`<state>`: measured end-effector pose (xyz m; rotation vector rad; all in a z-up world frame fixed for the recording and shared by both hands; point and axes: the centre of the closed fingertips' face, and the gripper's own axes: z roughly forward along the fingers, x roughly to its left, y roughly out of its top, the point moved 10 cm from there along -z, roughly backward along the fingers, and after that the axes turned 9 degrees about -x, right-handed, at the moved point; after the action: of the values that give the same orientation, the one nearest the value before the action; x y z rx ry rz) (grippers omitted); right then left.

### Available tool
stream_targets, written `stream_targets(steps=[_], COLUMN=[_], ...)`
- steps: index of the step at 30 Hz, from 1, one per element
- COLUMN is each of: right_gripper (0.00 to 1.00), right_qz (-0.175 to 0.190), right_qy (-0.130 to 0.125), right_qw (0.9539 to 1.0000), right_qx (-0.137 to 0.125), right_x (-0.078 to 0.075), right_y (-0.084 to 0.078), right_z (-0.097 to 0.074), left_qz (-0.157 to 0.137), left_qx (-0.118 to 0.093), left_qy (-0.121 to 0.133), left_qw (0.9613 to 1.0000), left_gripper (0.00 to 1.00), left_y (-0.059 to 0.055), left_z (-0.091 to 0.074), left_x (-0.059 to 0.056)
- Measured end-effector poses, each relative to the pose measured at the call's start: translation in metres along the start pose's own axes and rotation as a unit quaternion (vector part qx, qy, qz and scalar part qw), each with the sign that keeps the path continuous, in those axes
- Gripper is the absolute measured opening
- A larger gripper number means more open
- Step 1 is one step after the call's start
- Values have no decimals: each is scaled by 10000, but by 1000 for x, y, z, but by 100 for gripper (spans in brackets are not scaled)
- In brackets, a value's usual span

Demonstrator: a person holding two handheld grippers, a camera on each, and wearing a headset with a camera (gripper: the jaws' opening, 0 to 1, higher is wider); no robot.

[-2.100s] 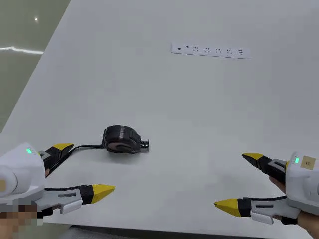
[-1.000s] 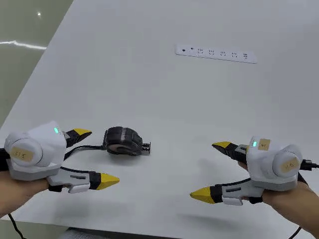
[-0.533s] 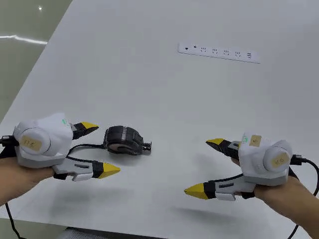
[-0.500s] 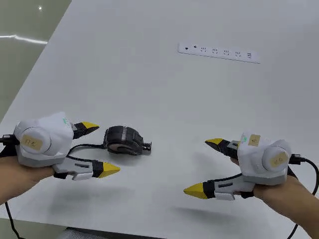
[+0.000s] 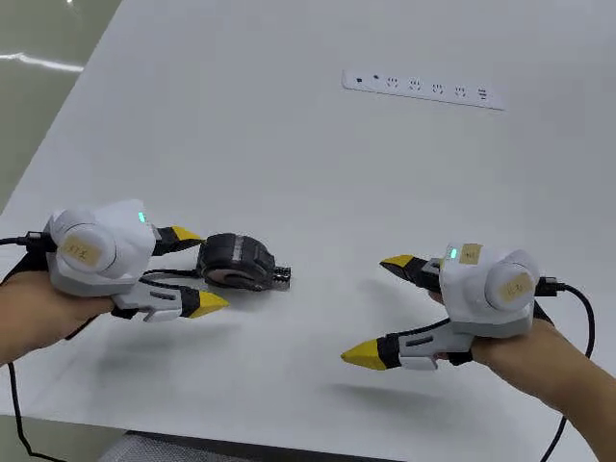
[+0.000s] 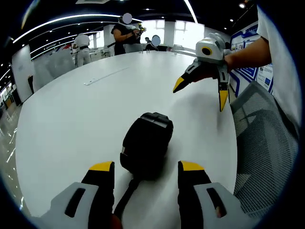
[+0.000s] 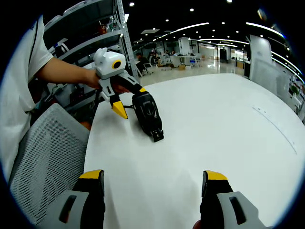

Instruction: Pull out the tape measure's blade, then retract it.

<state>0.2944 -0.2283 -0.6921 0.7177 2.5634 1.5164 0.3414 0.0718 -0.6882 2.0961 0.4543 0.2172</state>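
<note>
A black tape measure (image 5: 237,262) lies on the white table (image 5: 289,154), its blade hook end (image 5: 280,280) pointing right and a black strap trailing left. My left gripper (image 5: 193,269) is open just left of it, yellow tips flanking the case's rear without touching. In the left gripper view the tape measure (image 6: 147,143) sits just ahead of the open left gripper (image 6: 147,168). My right gripper (image 5: 379,308) is open, about a hand's width right of the hook. In the right gripper view the tape measure (image 7: 148,114) lies far ahead of the open right gripper (image 7: 152,175).
A white power strip (image 5: 422,89) lies at the far side of the table. A mesh chair (image 7: 43,157) stands by the table's near edge. People stand far off in the room (image 6: 125,28). A cable trails from the right gripper's body (image 5: 576,318).
Both grippers have moved inward toward the tape measure; the left one now reaches the case's rear. The tape measure has not moved.
</note>
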Motion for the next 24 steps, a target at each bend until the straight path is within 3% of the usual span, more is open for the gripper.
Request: stream_targets(steps=[7, 11, 14, 24], right_gripper=[83, 82, 82, 81], right_qz=[-3, -6, -8, -76], right_qy=[37, 55, 72, 177], right_qw=[10000, 10000, 10000, 9998], right_qx=[42, 47, 47, 60], right_x=[-2, -2, -3, -8], right_y=[-1, -1, -1, 2], right_z=[4, 6, 9, 18], left_qz=[164, 111, 255, 290], left_qx=[45, 36, 101, 138], left_qy=[-133, -170, -206, -352], left_qw=[9998, 9998, 9994, 9989], left_gripper=[41, 38, 29, 28], left_y=[-1, -1, -3, -4], left_z=[7, 9, 11, 14], left_x=[6, 8, 8, 11])
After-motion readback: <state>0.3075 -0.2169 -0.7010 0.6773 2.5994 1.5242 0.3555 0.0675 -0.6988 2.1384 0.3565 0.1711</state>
